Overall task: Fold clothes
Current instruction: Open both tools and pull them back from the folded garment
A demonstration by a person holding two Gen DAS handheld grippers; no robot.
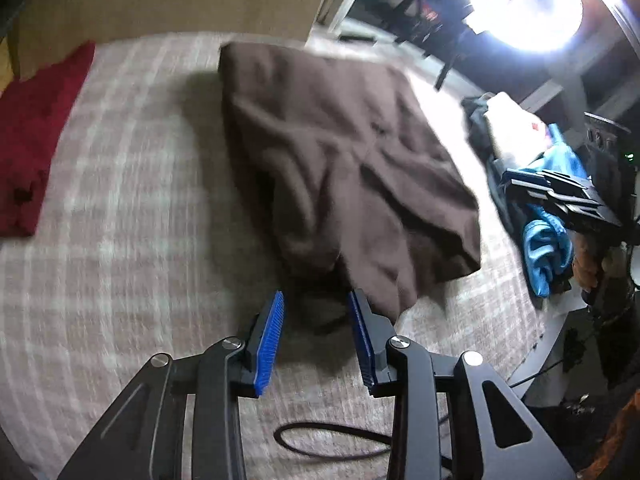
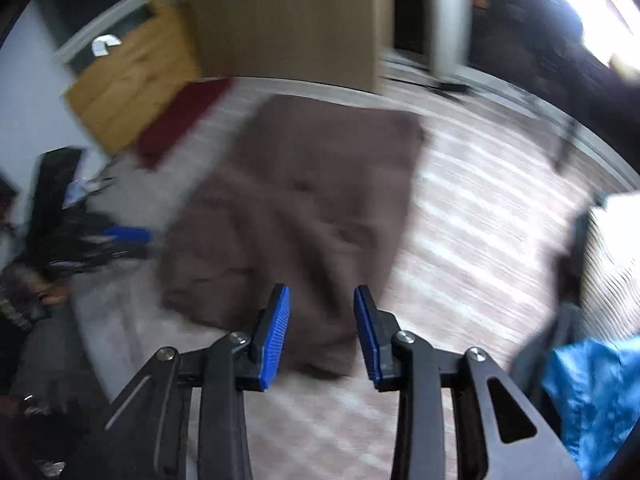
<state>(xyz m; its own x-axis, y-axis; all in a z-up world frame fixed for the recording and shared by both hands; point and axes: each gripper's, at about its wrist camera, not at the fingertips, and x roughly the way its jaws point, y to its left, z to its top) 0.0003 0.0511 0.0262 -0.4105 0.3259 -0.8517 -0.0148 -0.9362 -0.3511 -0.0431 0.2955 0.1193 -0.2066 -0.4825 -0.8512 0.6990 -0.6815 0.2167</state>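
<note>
Lying folded and creased on the plaid bedcover (image 1: 120, 200), brown garment (image 1: 340, 168), left gripper (image 1: 316, 336) fingers apart and empty at its near corner, right gripper (image 2: 322, 332) likewise spread, red garment (image 1: 36, 140) well apart, blue cloth (image 1: 548, 240) at bed edge

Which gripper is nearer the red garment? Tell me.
Left. The left gripper hovers at the brown garment's near corner, the red garment off to its left. The right gripper sits farther across, the red garment beyond the brown one.
</note>
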